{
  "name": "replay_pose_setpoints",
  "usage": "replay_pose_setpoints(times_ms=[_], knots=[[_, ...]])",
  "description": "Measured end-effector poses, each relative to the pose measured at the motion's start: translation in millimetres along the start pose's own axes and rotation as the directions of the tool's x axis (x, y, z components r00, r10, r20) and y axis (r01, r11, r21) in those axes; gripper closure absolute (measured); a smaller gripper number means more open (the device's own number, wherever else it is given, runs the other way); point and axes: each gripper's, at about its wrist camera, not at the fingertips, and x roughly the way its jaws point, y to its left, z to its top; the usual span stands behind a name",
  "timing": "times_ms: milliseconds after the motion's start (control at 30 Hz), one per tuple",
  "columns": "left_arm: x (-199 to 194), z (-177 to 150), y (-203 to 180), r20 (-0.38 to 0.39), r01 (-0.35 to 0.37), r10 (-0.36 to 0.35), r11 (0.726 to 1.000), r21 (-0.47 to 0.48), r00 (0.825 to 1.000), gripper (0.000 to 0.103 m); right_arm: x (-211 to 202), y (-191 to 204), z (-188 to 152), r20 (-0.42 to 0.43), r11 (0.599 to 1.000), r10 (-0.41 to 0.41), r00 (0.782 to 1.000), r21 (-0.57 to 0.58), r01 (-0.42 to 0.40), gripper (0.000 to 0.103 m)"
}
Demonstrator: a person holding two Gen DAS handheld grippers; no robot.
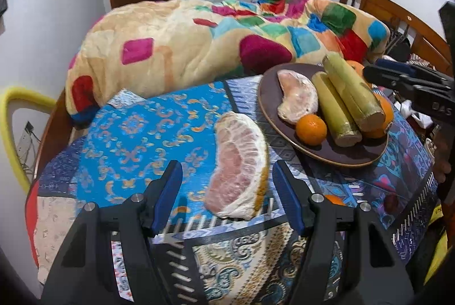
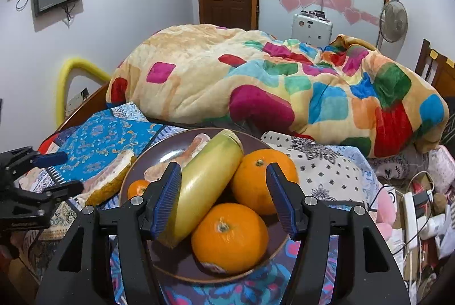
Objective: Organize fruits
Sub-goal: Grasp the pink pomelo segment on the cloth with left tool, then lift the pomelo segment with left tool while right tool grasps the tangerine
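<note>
A peeled pomelo wedge lies on the patterned cloth between the fingers of my left gripper; the jaws stand open, both pads clear of it. The brown plate holds a pomelo segment, a small orange, two sugarcane pieces and larger oranges. My right gripper hovers open over the plate. A sugarcane piece lies by its left pad and two oranges sit between and behind the fingers, none of them gripped. Another orange peeks out behind my left gripper's right finger.
A bulky multicoloured blanket is heaped just behind the plate. The wooden bed frame runs along the right. A yellow padded chair back stands at the left. Cables, a power strip and soft toys crowd the right side.
</note>
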Motion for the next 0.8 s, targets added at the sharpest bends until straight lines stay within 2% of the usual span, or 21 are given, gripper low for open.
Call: replay_pose_setpoints(times_ms=[100,200,400,533,600,800], knots=[[12,4,-6,-0.035,-0.002,0.002,1.0,0.013,0.999,0.038,-9,-4,-4,0.018,1.0,0.014,1.0,0.008,-0.014,0.045],[24,9,-5,-0.072,0.007,-0.008,1.0,-0.015,0.997,0.038,-17,-8,-10,0.03,1.0,0.015,0.999,0.007,-0.015,0.045],[47,13,-8,-0.137,0.021,-0.025,0.999,-0.032,0.99,0.044,-24,-19,-24,0.03,1.0,0.005,1.0,0.007,-0.005,0.045],[51,16,-11,-0.125,0.013,-0.015,1.0,-0.024,0.992,0.047,-25,-26,-31,0.027,1.0,0.001,1.0,0.011,-0.001,0.045],[52,16,-11,-0.115,0.018,-0.02,1.0,-0.023,0.993,0.053,-26,-27,-33,0.029,1.0,-0.001,1.0,0.01,0.001,0.045],[47,13,-11,-0.112,0.002,-0.005,1.0,-0.02,0.994,0.055,-29,-23,-39,0.026,0.999,0.027,0.999,0.015,-0.028,0.045]])
